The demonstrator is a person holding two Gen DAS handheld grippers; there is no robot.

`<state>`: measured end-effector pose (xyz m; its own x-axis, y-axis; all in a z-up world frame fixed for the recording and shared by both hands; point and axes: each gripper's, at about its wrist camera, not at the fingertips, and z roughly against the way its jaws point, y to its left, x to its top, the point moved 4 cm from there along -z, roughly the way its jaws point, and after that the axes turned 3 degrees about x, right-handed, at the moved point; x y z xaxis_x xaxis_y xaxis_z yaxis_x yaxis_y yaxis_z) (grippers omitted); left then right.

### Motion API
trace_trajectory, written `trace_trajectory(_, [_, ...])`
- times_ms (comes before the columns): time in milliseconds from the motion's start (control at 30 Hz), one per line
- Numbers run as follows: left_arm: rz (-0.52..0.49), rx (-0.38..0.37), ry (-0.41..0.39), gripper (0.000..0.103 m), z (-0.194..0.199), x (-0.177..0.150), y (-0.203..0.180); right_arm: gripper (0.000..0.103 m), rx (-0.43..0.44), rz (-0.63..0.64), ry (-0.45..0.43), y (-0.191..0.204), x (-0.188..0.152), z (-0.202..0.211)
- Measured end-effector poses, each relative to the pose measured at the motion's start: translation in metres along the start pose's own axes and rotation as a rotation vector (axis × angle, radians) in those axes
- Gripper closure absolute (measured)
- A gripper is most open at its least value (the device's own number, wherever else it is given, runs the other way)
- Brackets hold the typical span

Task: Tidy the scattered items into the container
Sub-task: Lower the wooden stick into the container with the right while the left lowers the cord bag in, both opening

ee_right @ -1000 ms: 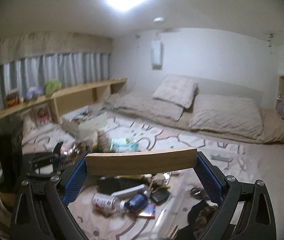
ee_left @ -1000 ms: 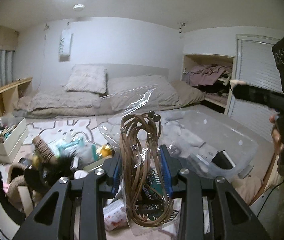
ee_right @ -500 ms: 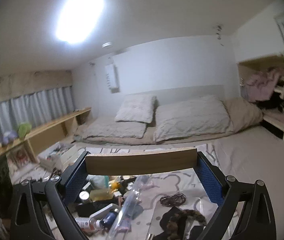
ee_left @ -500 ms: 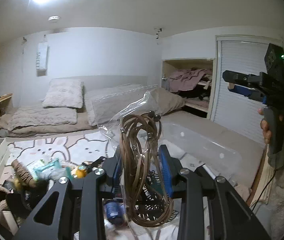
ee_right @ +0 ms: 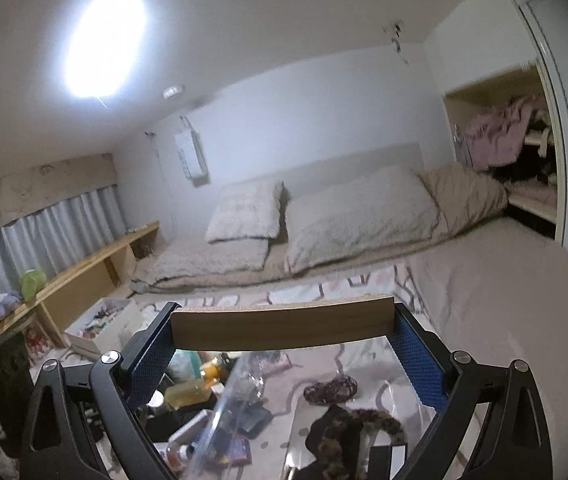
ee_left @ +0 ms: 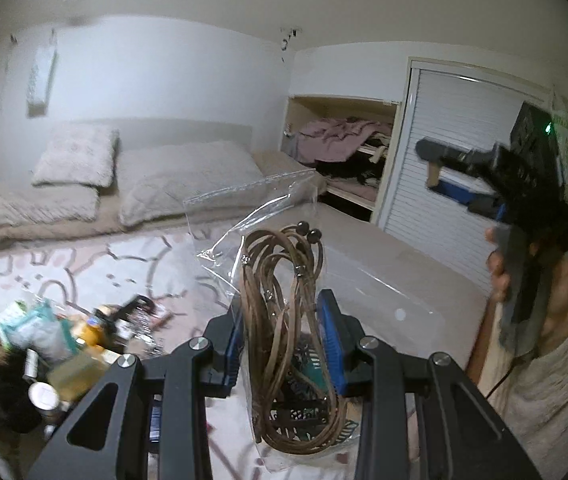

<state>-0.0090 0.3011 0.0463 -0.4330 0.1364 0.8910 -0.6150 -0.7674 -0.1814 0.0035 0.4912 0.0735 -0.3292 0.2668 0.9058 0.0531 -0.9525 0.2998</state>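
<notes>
Two grippers were loaded above the clear plastic storage bin (ee_left: 379,280). The left gripper (ee_left: 280,340) pinched a clear plastic bag of coiled brown cord (ee_left: 284,320) just over the bin's near side; the right gripper (ee_right: 284,328) clamped a flat pale wooden slat (ee_right: 284,326) end to end. Inside the bin lay a mottled brown-and-black fabric piece (ee_right: 347,432). The slack bag might snag on the bin's rim when dropped, spilling outside onto the bed's clutter.
</notes>
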Motion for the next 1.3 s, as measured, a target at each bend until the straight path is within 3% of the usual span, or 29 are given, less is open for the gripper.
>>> trace_trajectory(233, [0.058, -0.034, 0.01, 0.068, -0.019, 0.017, -0.002, 0.003, -0.02, -0.072, 0.199, -0.024, -0.035, -0.044])
trace_trajectory(333, [0.06, -0.026, 0.003, 0.068, -0.026, 0.025, -0.002, 0.003, 0.032, -0.116, 0.331, -0.025, -0.055, -0.065])
trace_trajectory(567, [0.071, -0.033, 0.004, 0.068, -0.041, 0.035, -0.002, 0.003, 0.028, -0.046, 0.526, -0.013, -0.092, -0.091])
trace_trajectory(700, [0.096, -0.05, 0.002, 0.068, -0.049, 0.038, 0.002, 0.003, 0.062, -0.074, 0.644, -0.011, -0.112, -0.101])
trace_trajectory(1000, [0.123, -0.038, 0.048, 0.068, -0.082, 0.044, 0.01, 0.003, 0.049, -0.011, 0.736, -0.004, -0.131, -0.107])
trace_trajectory(1300, [0.121, 0.003, 0.218, 0.068, -0.135, 0.035, 0.011, 0.003, 0.077, 0.042, 0.788, 0.006, -0.138, -0.108])
